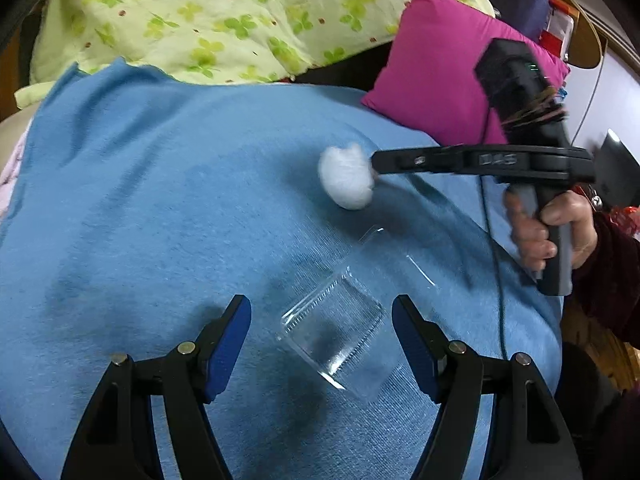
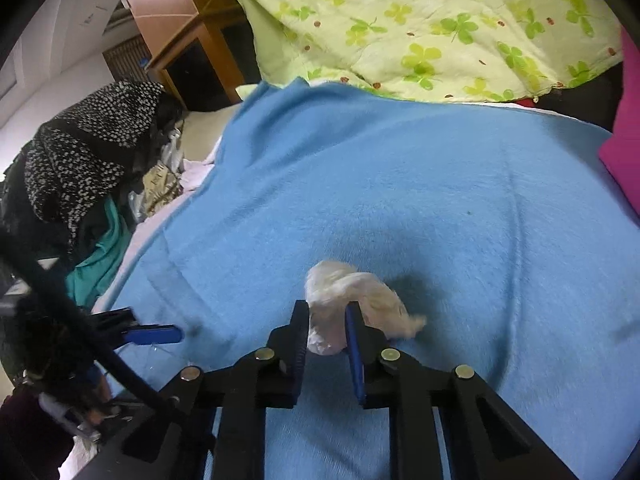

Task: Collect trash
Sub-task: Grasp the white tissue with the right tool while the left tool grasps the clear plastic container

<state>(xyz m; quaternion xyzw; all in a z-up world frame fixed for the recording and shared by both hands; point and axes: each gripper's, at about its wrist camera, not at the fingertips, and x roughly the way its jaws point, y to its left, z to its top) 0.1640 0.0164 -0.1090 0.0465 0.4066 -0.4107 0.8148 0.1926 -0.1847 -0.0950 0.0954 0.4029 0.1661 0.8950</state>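
- A clear plastic container (image 1: 332, 336) lies empty on the blue blanket (image 1: 160, 208), between the spread jaws of the left hand-held gripper (image 1: 322, 320).
- The right hand-held gripper (image 2: 328, 326) pinches a crumpled white tissue (image 2: 340, 296) mid-blanket; only the left wrist view shows the container whole.

Both cameras sit just behind their fingers, tilted down at the blanket (image 1: 160, 200) from close above. The left view faces the pillow (image 1: 436, 68) at the blanket's right edge; the right view faces the quilt (image 2: 440, 24) beyond the blanket. Both share blanket, quilt and pillow.
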